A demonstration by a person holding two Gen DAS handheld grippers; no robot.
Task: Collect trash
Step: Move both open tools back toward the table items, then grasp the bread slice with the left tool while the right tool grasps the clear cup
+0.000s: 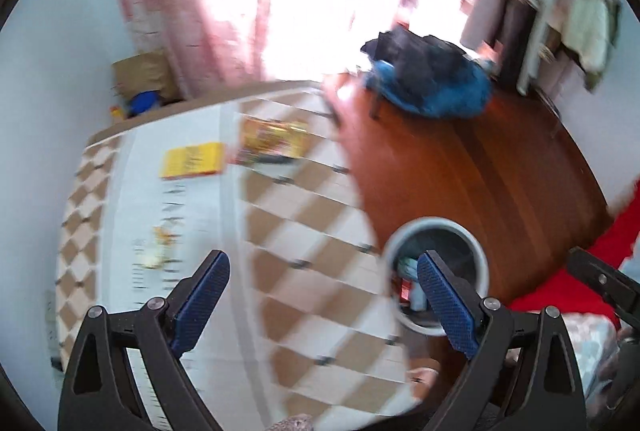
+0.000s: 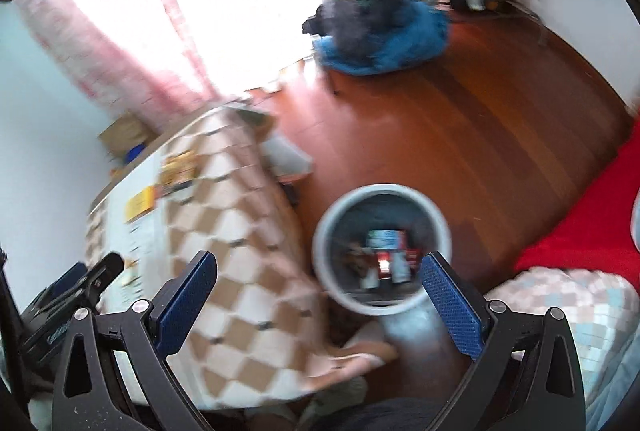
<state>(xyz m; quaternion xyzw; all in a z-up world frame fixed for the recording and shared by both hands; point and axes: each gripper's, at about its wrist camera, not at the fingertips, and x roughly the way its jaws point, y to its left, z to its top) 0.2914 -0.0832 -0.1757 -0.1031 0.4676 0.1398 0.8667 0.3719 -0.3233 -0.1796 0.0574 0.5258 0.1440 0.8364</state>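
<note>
The tablecloth (image 1: 304,231) is a brown-and-white diamond check with a plain white band down its middle. On that band near the table's far edge lie a yellow packet (image 1: 192,160) with dark print and a yellow-and-red wrapper (image 1: 274,139). The bin (image 2: 382,249) is grey, with red, white and pale blue packaging inside. The floor (image 2: 460,135) is reddish-brown wood planks. A blue and black heap of cloth (image 2: 380,31) lies on it. The curtain (image 1: 168,3) is pink and patterned. A red cloth (image 2: 580,243) borders a pastel checked fabric (image 2: 572,307). Both grippers have blue textured pads (image 1: 448,303) on black frames.

Checkered table (image 1: 304,231) with yellow packets (image 1: 192,160)
</note>
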